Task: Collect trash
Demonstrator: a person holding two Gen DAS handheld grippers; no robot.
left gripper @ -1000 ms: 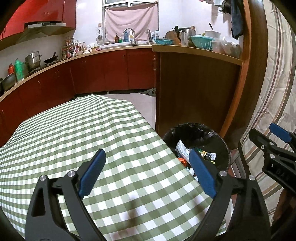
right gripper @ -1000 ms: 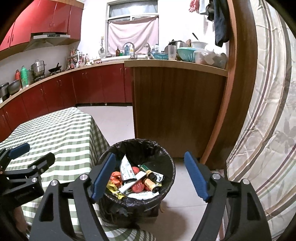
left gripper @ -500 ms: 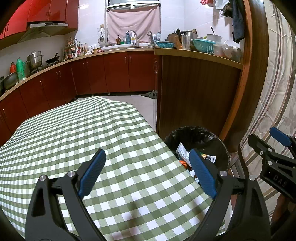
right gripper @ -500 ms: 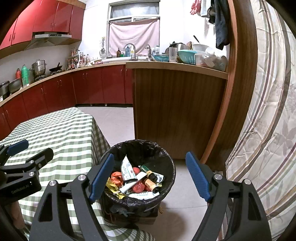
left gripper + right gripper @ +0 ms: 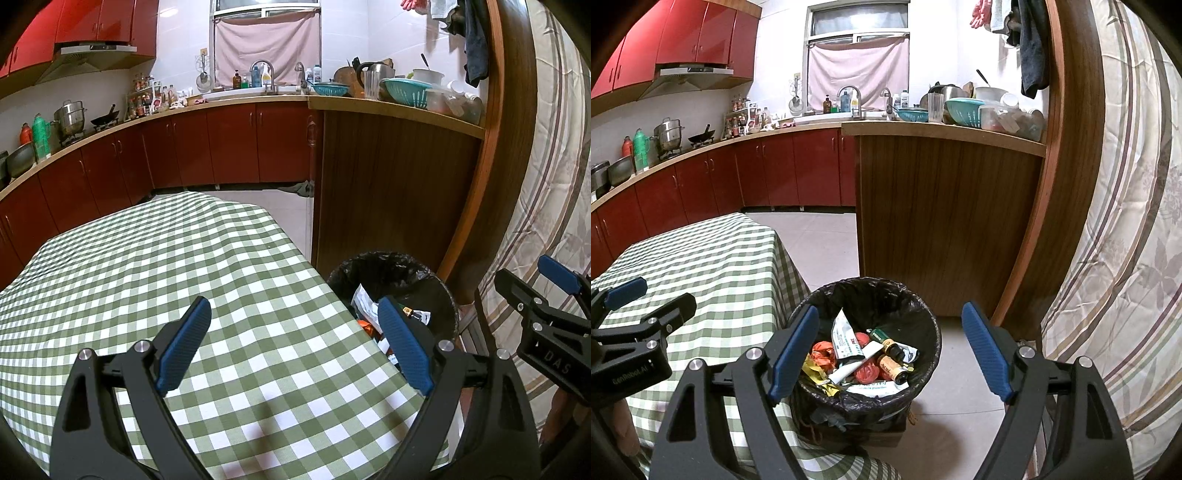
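Observation:
A round bin lined with a black bag stands on the floor beside the table and holds trash: wrappers, small bottles, orange scraps. My right gripper hangs above the bin, open, nothing between its blue pads. My left gripper is open over the green-checked tablecloth near its right edge, with nothing in it. The bin shows past that edge in the left wrist view, with the right gripper beyond it. The left gripper appears at the left of the right wrist view.
A wooden counter stands close behind the bin. A striped curtain hangs at the right. Red cabinets and a worktop with pots, bottles and a sink line the far walls. Tiled floor lies between table and cabinets.
Both views have tilted up slightly, showing more of the wall and window. Both grippers stay open and empty, and the bin's contents are unchanged.

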